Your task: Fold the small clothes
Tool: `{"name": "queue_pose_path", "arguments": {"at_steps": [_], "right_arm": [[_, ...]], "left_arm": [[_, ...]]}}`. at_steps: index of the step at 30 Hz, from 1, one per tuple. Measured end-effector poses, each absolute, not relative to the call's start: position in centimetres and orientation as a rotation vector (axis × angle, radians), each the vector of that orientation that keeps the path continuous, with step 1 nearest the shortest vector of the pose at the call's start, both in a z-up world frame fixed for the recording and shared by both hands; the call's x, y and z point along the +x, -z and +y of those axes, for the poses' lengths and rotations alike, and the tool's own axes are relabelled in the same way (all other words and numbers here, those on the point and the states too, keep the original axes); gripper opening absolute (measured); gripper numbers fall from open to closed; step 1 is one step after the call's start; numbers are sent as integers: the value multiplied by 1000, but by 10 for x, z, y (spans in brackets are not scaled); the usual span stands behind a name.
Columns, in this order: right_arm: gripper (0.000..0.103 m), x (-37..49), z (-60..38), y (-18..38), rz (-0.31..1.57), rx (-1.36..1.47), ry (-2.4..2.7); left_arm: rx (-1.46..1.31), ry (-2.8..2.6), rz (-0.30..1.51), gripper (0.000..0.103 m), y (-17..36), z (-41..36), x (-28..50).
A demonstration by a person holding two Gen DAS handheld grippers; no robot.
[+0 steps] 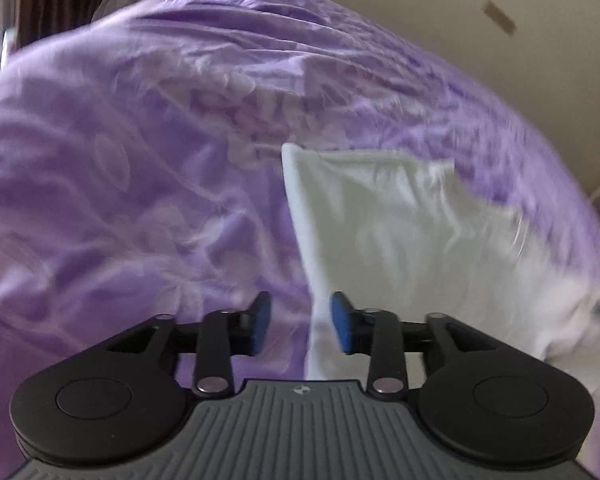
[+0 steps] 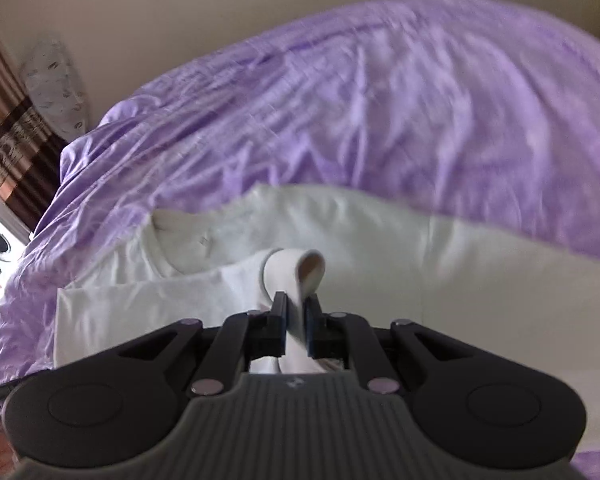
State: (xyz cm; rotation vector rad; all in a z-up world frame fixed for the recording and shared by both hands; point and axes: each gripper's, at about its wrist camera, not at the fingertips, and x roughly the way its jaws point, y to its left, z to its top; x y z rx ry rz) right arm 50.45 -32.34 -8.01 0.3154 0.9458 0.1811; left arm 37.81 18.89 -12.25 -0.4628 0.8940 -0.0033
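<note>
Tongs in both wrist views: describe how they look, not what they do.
Both the left tongs and right tongs have black linkage arms with silvery rivets, round black side housings, blue pads and a ribbed grey body bearing a small white logo. No cables or sleeves show.

The T-shirt [image 2: 340, 232] lies on the bedsheet [image 2: 340, 100]. Its neck opening [image 2: 188, 240] is at the left, before the wall [image 2: 180, 12].
</note>
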Motion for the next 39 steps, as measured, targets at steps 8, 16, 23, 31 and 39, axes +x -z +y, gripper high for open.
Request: {"name": "queue_pose_path", "arguments": {"at_steps": [8,16,23,31,39], "right_arm": [[4,497,-332,94,942,309,-193],[4,471,-338,54,842,427,-332],[11,484,-353,133,1004,412,-113],[44,465,-364,127,949,405,-101],[10,440,-382,165,1007,663,-63]], "left_arm": [[-558,22,924,4,135,188,399],[-434,136,929,3,107,201,413],[-385,-9,983,8,133,200,410],[-428,143,974,79,105,204,366],[-385,94,1077,26,134,190,363]]}}
